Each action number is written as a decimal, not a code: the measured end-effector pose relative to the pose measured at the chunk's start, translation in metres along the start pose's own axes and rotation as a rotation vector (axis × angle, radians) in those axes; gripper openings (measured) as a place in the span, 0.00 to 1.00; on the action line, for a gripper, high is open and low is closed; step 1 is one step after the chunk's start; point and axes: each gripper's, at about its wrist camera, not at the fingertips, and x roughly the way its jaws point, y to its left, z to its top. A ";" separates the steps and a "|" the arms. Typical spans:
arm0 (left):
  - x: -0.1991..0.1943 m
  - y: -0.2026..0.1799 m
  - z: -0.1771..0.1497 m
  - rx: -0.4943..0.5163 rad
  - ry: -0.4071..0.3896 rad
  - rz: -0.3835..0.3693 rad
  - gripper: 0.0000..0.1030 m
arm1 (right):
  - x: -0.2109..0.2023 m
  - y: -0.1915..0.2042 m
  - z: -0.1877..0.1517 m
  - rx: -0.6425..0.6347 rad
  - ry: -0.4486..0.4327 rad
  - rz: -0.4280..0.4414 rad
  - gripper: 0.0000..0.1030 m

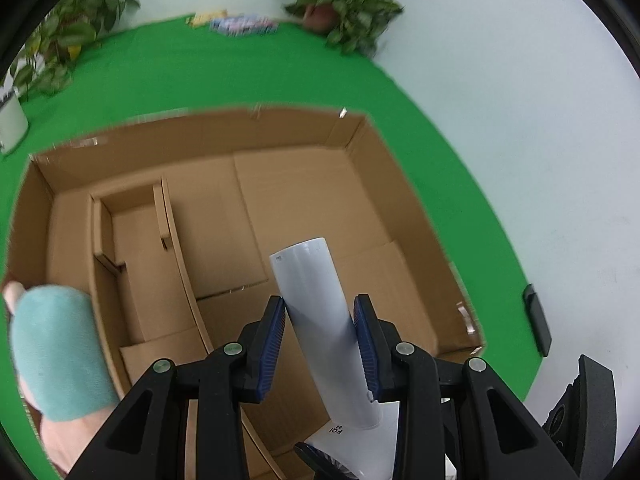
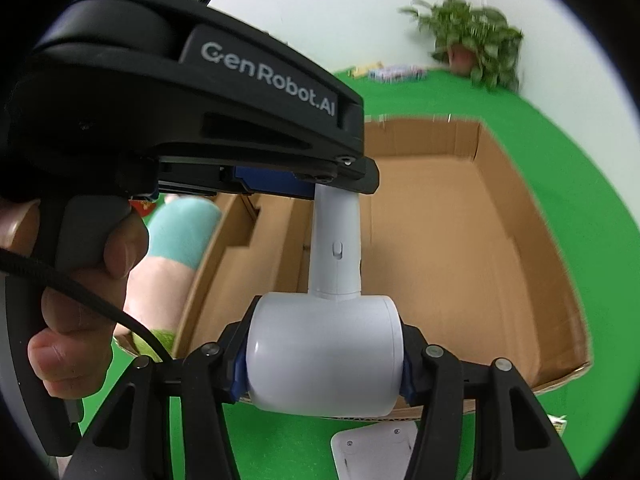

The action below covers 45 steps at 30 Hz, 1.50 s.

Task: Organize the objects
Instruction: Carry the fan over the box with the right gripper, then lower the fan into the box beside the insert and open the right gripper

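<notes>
A white hair dryer is held by both grippers above an open cardboard box (image 1: 304, 200). My left gripper (image 1: 320, 320) is shut on the dryer's white handle (image 1: 316, 300), which points out over the box floor. In the right wrist view my right gripper (image 2: 324, 364) is shut on the dryer's round white barrel (image 2: 324, 352), and the handle (image 2: 336, 248) rises to the left gripper's blue pads (image 2: 272, 184). The box (image 2: 460, 220) has a cardboard divider insert (image 1: 132, 248) on its left side.
A pink and teal plush toy (image 1: 52, 344) lies at the box's left edge, also in the right wrist view (image 2: 180, 240). Potted plants (image 1: 340, 4) and small packets (image 1: 244, 24) sit at the far edge of the green cloth (image 1: 240, 72). A black device (image 1: 538, 320) lies right of the box.
</notes>
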 end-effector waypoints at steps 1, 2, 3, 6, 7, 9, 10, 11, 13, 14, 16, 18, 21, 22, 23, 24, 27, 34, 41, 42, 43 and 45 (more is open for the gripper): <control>0.007 0.003 0.000 -0.006 0.017 0.002 0.31 | 0.004 -0.002 -0.002 0.008 0.016 0.006 0.52; 0.014 0.005 -0.001 -0.014 0.033 0.002 0.31 | 0.011 -0.005 -0.005 0.018 0.039 0.011 0.52; 0.022 0.008 -0.002 -0.021 0.048 0.004 0.31 | 0.014 -0.005 -0.007 0.026 0.051 0.015 0.52; 0.038 0.017 -0.003 -0.044 0.074 0.003 0.32 | 0.019 -0.009 -0.011 0.052 0.084 0.036 0.52; 0.043 0.020 -0.004 -0.050 0.082 0.007 0.32 | 0.022 -0.010 -0.012 0.060 0.094 0.045 0.52; 0.046 0.023 -0.006 -0.056 0.092 0.011 0.32 | 0.026 -0.011 -0.015 0.068 0.110 0.058 0.52; 0.048 0.025 -0.007 -0.062 0.095 0.008 0.33 | 0.027 -0.010 -0.016 0.063 0.113 0.053 0.52; 0.049 0.027 -0.007 -0.072 0.098 0.003 0.33 | 0.028 -0.009 -0.017 0.053 0.118 0.043 0.52; 0.050 0.033 -0.008 -0.102 0.111 -0.010 0.33 | 0.029 -0.008 -0.018 0.056 0.129 0.040 0.53; 0.051 0.036 -0.008 -0.108 0.112 -0.006 0.33 | 0.029 -0.007 -0.018 0.056 0.135 0.044 0.54; 0.047 0.038 -0.010 -0.107 0.101 0.004 0.35 | 0.028 -0.005 -0.018 0.055 0.146 0.067 0.56; 0.035 0.037 -0.012 -0.090 0.077 0.003 0.36 | 0.025 -0.003 -0.018 0.047 0.159 0.099 0.59; 0.003 0.034 -0.022 -0.042 -0.001 0.041 0.44 | 0.015 -0.003 -0.019 0.039 0.174 0.144 0.59; -0.007 0.035 -0.028 -0.036 -0.025 0.058 0.45 | 0.010 -0.005 -0.019 0.044 0.174 0.165 0.59; -0.015 0.035 -0.033 -0.033 -0.043 0.078 0.45 | 0.004 -0.010 -0.019 0.049 0.170 0.188 0.59; -0.025 0.039 -0.043 -0.028 -0.064 0.109 0.45 | 0.000 -0.013 -0.019 0.051 0.168 0.197 0.59; -0.038 0.047 -0.067 -0.013 -0.069 0.166 0.45 | -0.010 -0.029 -0.018 0.077 0.157 0.208 0.59; -0.032 0.053 -0.109 0.005 -0.047 0.196 0.44 | 0.022 -0.044 0.016 0.087 0.233 0.189 0.51; -0.032 0.052 -0.120 -0.056 -0.061 0.169 0.44 | 0.068 -0.024 0.015 0.024 0.375 0.141 0.34; -0.033 0.052 -0.121 -0.065 -0.059 0.161 0.44 | 0.071 -0.023 0.013 0.025 0.370 0.133 0.32; -0.032 0.051 -0.122 -0.070 -0.057 0.157 0.44 | 0.073 -0.023 0.012 0.032 0.359 0.126 0.31; -0.030 0.049 -0.124 -0.083 -0.048 0.137 0.44 | 0.070 -0.026 0.010 0.067 0.340 0.114 0.31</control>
